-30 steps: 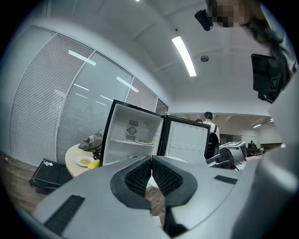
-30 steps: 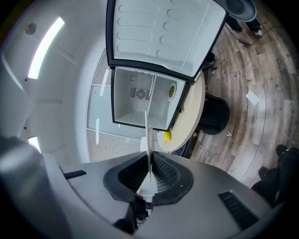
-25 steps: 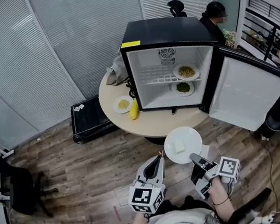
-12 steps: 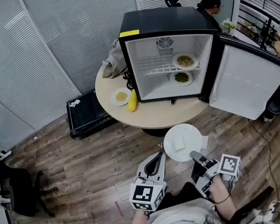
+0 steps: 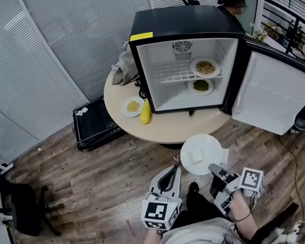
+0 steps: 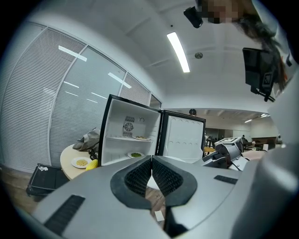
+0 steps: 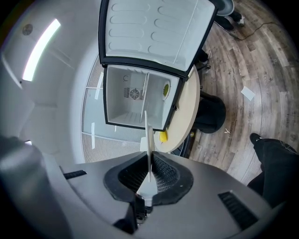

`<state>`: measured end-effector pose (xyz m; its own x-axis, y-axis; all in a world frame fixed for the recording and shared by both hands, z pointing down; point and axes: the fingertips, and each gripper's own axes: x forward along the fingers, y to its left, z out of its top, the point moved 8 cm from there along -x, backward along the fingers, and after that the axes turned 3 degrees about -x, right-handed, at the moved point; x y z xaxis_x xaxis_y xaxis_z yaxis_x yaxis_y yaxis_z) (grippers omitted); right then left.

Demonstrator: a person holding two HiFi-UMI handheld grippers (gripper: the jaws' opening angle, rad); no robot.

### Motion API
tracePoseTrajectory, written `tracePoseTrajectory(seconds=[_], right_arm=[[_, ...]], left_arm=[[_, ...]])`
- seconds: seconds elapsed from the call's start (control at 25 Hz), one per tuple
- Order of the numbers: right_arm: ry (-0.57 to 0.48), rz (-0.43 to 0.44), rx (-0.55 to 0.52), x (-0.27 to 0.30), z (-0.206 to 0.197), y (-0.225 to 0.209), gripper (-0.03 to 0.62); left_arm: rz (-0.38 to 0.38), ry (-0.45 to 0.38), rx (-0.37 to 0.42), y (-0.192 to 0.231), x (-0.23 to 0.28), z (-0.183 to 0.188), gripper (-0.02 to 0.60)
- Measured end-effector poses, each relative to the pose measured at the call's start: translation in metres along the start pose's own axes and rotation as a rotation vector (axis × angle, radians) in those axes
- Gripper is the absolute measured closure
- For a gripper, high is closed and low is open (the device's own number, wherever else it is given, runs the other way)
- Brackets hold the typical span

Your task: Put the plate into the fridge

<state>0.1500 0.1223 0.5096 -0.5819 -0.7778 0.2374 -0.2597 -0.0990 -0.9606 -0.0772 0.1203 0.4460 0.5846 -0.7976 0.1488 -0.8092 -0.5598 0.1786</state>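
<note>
So my right gripper [image 5: 213, 168] has its jaws clamped on the near rim of the plate [image 5: 201, 153], which hangs over the floor in front of me, well short of the fridge [image 5: 182, 22] on the round bench [image 5: 171, 130]. My left gripper [image 5: 173, 171] is closed on nothing, its tips just beside the plate's left edge.

To carry this well I should keep the plate level, since a pale block [image 5: 198, 155] rides loose on it and only one edge is pinched. The fridge door [image 5: 277, 96] stands wide to the right, so a straight approach looks open. One plate [image 5: 205, 67] sits at the right of the wire shelf [image 5: 169, 80] and another [image 5: 201, 86] below it, so I judge the left half of either level the safer spot.

From the right gripper view the plate shows only edge-on, so I cannot tell how deep the rim sits in the jaws. What the pale block is, I cannot make out. The fridge's upper corners are hard to see.
</note>
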Motion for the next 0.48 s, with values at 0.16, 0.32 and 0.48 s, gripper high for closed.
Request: tracePoseTrajectory(seconds=[0.16, 0.32, 0.48], right_arm=[[0.006, 0.004, 0.001, 0.022, 0.019, 0.000, 0.568], [0.019, 0.007, -0.004, 0.045, 0.043, 0.001, 0.568], [0.020, -0.013, -0.027, 0.064, 0.074, -0.003, 0.568]], left_arm=[[0.006, 0.000, 0.012, 0.011, 0.021, 0.007, 0.571], [0.008, -0.005, 0.021, 0.023, 0.050, 0.017, 0.571], [-0.013, -0.002, 0.004, 0.028, 0.085, 0.024, 0.571]])
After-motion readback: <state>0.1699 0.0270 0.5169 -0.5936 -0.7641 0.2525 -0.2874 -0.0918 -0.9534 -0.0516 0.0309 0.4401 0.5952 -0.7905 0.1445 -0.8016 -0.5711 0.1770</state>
